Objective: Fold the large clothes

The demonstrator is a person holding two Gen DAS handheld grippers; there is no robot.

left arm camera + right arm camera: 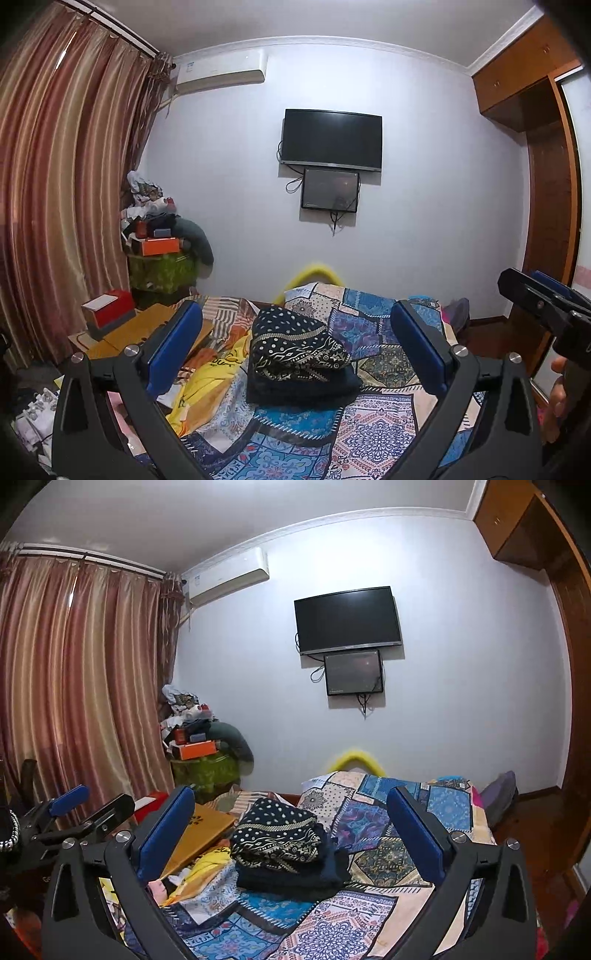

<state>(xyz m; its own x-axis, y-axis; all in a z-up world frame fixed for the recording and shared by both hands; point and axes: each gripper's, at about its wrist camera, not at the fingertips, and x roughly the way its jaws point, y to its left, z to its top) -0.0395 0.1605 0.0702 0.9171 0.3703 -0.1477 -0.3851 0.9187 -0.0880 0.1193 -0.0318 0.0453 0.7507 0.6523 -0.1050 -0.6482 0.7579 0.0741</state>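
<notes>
A folded dark garment with white dots and a gold pattern (295,343) lies on top of a folded navy piece (303,384), stacked on the bed's patchwork cover (373,435). My left gripper (295,310) is open and holds nothing; the stack sits ahead, framed by its blue pads. The right wrist view shows the same stack (280,838) ahead of my right gripper (291,794), also open with nothing in it. Each gripper shows at the edge of the other's view: the right one (535,295) and the left one (92,808). A crumpled yellow garment (207,373) lies left of the stack.
A wooden board (147,328) with a red box (110,306) stands left of the bed. Cluttered boxes and clothes (159,236) fill the corner by the curtain (55,184). A TV (332,140) hangs on the far wall. A wardrobe (546,221) stands right.
</notes>
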